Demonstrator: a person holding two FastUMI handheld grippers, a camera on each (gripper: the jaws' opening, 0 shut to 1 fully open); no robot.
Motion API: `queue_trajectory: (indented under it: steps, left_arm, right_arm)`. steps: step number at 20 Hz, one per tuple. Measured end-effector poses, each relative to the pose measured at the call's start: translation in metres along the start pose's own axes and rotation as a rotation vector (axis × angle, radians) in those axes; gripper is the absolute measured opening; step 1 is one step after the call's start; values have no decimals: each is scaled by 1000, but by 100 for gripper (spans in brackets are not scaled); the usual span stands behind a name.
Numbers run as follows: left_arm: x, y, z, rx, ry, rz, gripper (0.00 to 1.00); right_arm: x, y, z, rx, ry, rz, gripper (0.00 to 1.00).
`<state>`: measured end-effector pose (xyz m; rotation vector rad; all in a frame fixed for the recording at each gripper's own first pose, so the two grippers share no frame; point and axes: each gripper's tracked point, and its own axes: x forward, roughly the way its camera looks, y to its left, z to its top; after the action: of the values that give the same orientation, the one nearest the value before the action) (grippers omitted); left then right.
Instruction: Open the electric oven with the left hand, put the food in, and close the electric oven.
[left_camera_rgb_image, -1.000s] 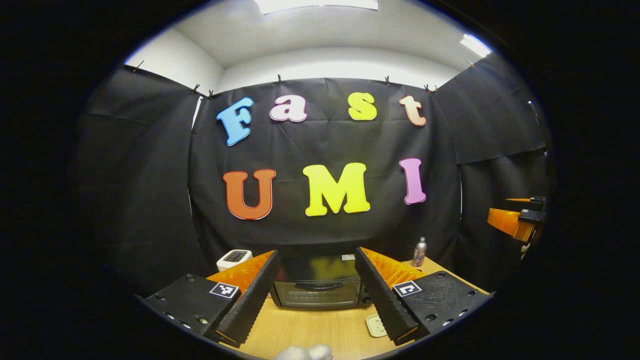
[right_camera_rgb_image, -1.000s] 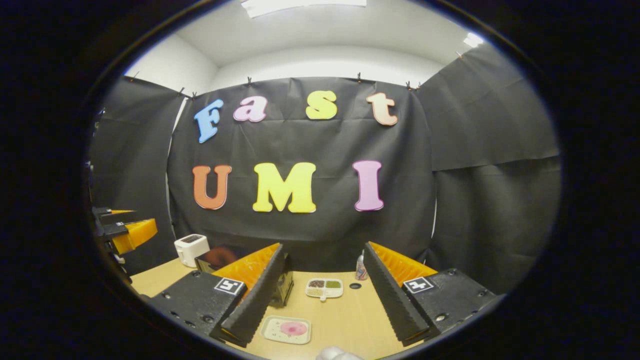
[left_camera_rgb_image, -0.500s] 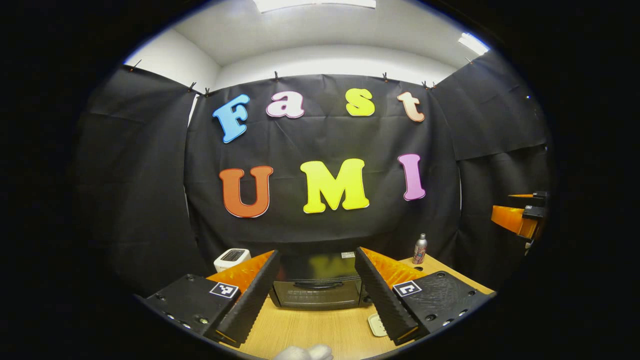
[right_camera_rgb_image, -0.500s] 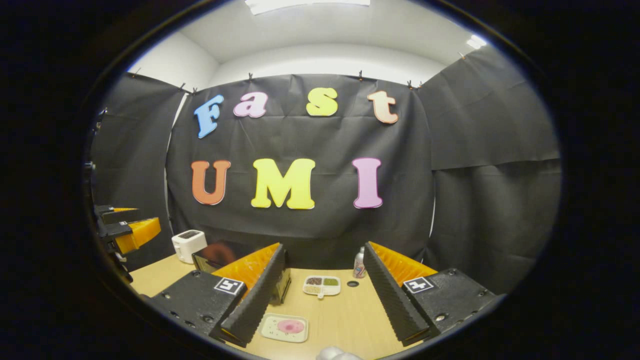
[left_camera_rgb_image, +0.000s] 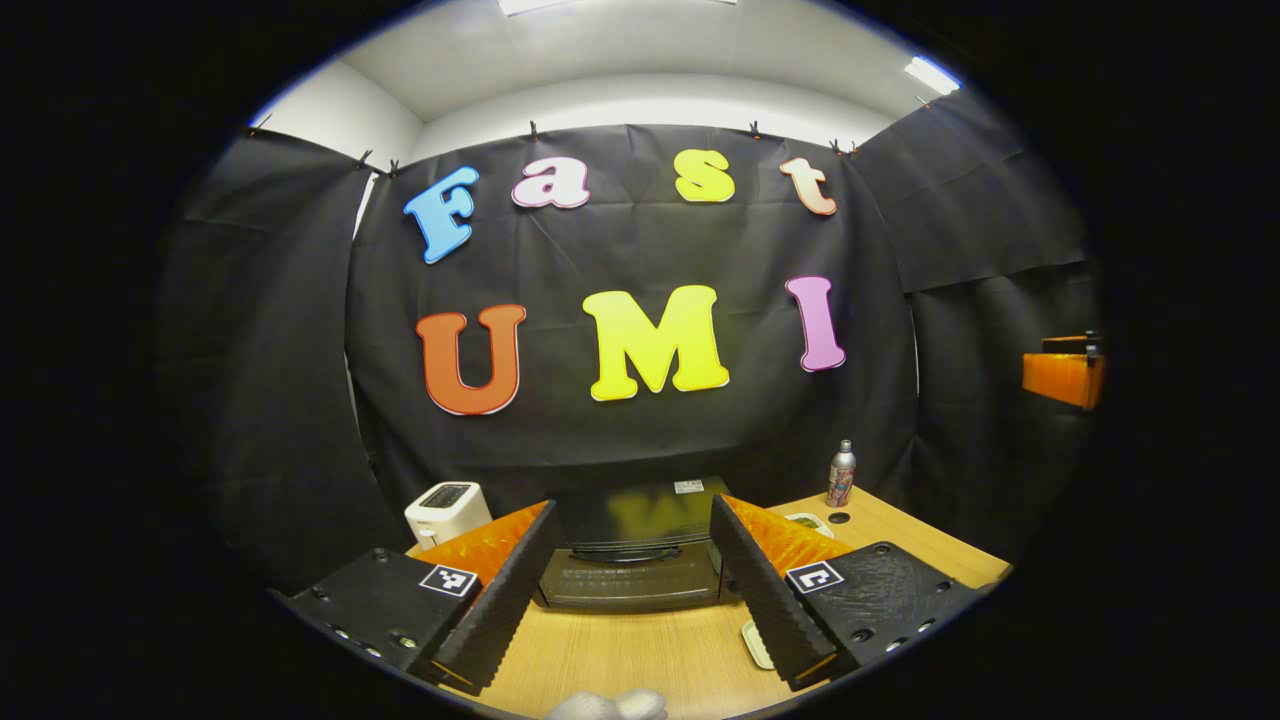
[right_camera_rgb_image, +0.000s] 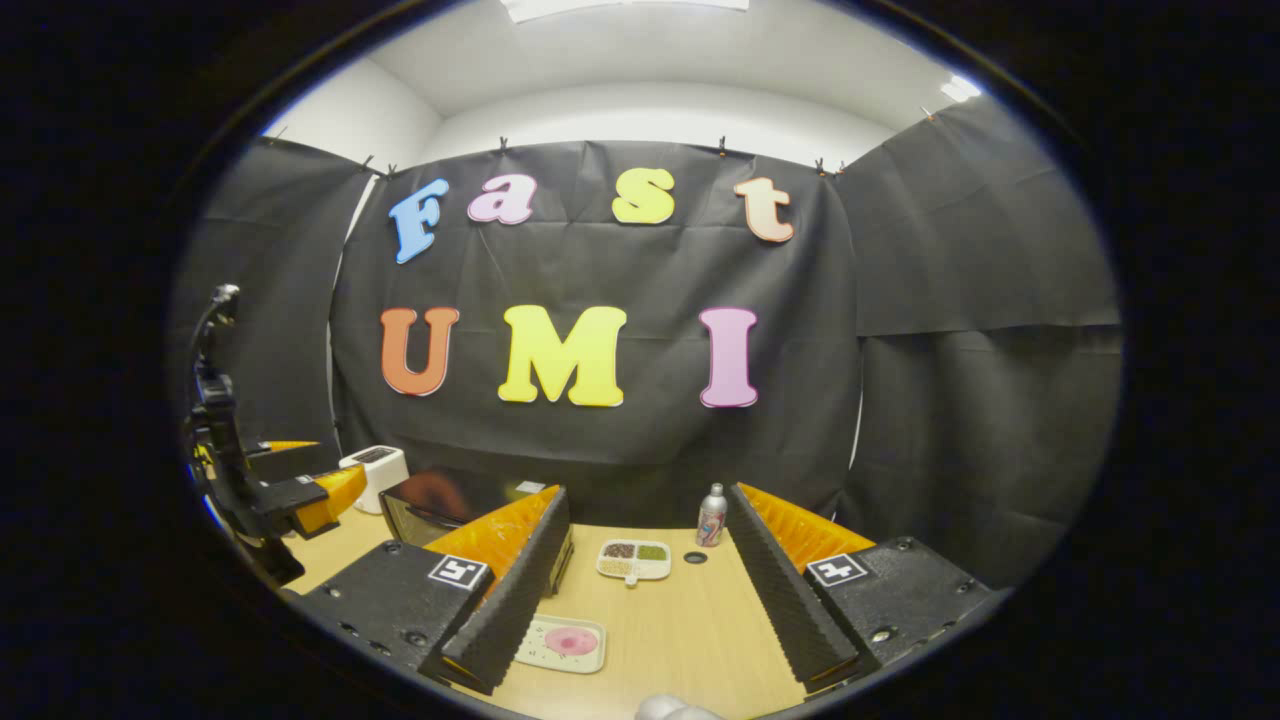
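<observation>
Compared with one second before, the left gripper (left_camera_rgb_image: 632, 590) had come nearer to the electric oven (left_camera_rgb_image: 628, 548), which looked larger and lower between its fingers; its jaws were released, wide apart, holding nothing. In the right gripper view the left gripper (right_camera_rgb_image: 300, 487) had moved further in from the left edge, near the white toaster (right_camera_rgb_image: 372, 474).

The electric oven stood at the back of the table (left_camera_rgb_image: 630, 655), its door closed, its long axis along the back edge and its front facing the left gripper. Its handle was a thin dark bar, hard to make out.

The right gripper (right_camera_rgb_image: 650, 600) was also released and empty. The food, a pink piece on a small tray (right_camera_rgb_image: 565, 643), lay near the front edge, partly hidden by the gripper's left finger. A divided dish (right_camera_rgb_image: 633, 560) and a bottle (right_camera_rgb_image: 711, 516) stood further back.
</observation>
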<state>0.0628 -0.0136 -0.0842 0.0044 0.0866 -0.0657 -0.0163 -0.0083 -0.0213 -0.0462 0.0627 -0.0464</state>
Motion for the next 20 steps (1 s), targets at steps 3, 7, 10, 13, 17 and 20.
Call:
queue_trajectory:
  steps: [3,7,10,13,17,20]
  left_arm:
    - [40,3,-27,-45,41,-5,97]
    - [79,8,-51,-48,82,19,96]
    - [104,10,-71,-26,110,25,96]
    - [127,10,-92,-35,147,22,97]
    - [153,14,-124,-30,210,25,96]
    - [161,17,-147,-48,268,24,96]
  right_arm:
    - [-16,-9,2,-31,15,-29,96]
    - [-32,-20,-2,-33,57,-59,96]
    - [-40,-29,-8,-27,81,-81,96]
    - [-43,-35,-14,-24,102,-102,96]
    - [-43,-40,-24,-22,135,-122,96]
    - [-39,-38,-28,-27,147,-117,96]
